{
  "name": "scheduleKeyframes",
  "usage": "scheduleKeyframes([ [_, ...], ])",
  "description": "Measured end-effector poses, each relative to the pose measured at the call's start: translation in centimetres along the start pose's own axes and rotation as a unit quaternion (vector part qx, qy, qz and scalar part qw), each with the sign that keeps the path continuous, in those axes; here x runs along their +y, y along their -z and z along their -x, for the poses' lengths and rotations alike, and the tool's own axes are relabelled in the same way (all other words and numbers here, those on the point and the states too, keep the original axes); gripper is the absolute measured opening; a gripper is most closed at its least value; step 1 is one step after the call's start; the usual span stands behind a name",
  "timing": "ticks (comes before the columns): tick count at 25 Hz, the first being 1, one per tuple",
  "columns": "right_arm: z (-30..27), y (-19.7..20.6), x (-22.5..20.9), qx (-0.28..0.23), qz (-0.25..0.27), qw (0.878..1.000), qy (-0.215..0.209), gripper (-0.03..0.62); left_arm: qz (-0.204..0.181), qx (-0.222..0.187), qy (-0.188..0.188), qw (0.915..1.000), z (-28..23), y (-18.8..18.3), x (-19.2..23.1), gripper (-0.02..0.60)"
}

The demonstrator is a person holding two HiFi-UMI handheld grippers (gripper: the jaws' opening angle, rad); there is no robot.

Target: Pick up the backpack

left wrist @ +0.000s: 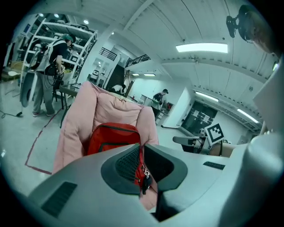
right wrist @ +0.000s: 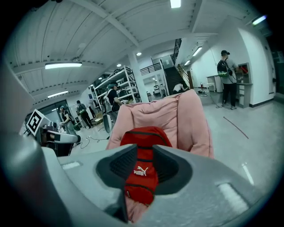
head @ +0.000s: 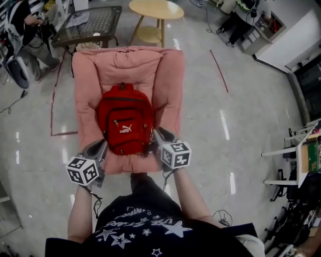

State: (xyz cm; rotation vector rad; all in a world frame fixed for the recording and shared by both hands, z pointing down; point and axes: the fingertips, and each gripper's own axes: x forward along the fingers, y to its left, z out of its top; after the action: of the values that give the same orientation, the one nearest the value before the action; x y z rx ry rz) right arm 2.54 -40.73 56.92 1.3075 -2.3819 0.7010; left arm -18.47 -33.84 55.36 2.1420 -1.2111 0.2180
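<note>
Pink chair arms [head: 84,95] closely flank the backpack [head: 124,120].

A pink padded floor chair [head: 168,75] sits on the glossy grey floor [head: 241,115], its back cushion raised and its sides folded up. The red backpack [head: 124,120] rests on the seat against the back cushion, between the two padded sides. Red tape lines [head: 218,70] run along the floor on either side. Behind the chair stand a round wooden table [head: 156,9] and a dark table [head: 98,22] bearing what may be papers [head: 77,19].

Grey left tongs [left wrist: 141,162] and right tongs [right wrist: 143,166], black star-printed T-shirt [head: 145,228].
</note>
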Motion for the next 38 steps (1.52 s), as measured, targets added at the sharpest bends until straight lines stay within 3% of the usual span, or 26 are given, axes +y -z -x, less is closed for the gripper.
scheduleKeyframes([
  [1,-0.7,-0.5,-0.7,0.004,0.001,1.000,-0.001,0.131,-0.004,0.006,-0.001,1.0000,-1.0,-0.4,0.4,0.013],
  [2,-1.5,-0.9,-1.3,0.008,0.001,1.000,-0.002,0.146,-0.006,0.012,-0.001,0.9999,-2.0,-0.7,0.7,0.062],
  [4,-3.2,-1.7,-2.6,0.014,0.000,1.000,-0.004,0.239,-0.012,0.023,-0.003,0.9997,-4.1,-1.4,1.5,0.235],
  [6,-5.2,-2.3,-3.8,0.021,0.001,1.000,-0.004,0.338,-0.021,0.028,-0.014,0.9993,-6.0,-2.2,2.6,0.317],
  [10,-9.7,-2.5,-5.1,0.055,0.013,0.998,-0.016,0.393,-0.037,0.048,-0.040,0.9973,-9.7,-3.1,5.3,0.407],
  [17,-16.8,-2.6,-6.1,0.099,0.094,0.990,-0.032,0.393,-0.059,0.108,-0.072,0.9898,-14.8,-2.8,11.9,0.407],
  [27,-23.9,1.1,-8.9,0.153,0.136,0.978,-0.038,0.393,-0.067,0.162,-0.103,0.9791,-20.4,-0.7,20.3,0.416],
  [38,-27.9,2.4,-9.4,0.171,0.143,0.974,-0.050,0.386,-0.066,0.205,-0.107,0.9706,-24.8,1.5,24.9,0.419],
])
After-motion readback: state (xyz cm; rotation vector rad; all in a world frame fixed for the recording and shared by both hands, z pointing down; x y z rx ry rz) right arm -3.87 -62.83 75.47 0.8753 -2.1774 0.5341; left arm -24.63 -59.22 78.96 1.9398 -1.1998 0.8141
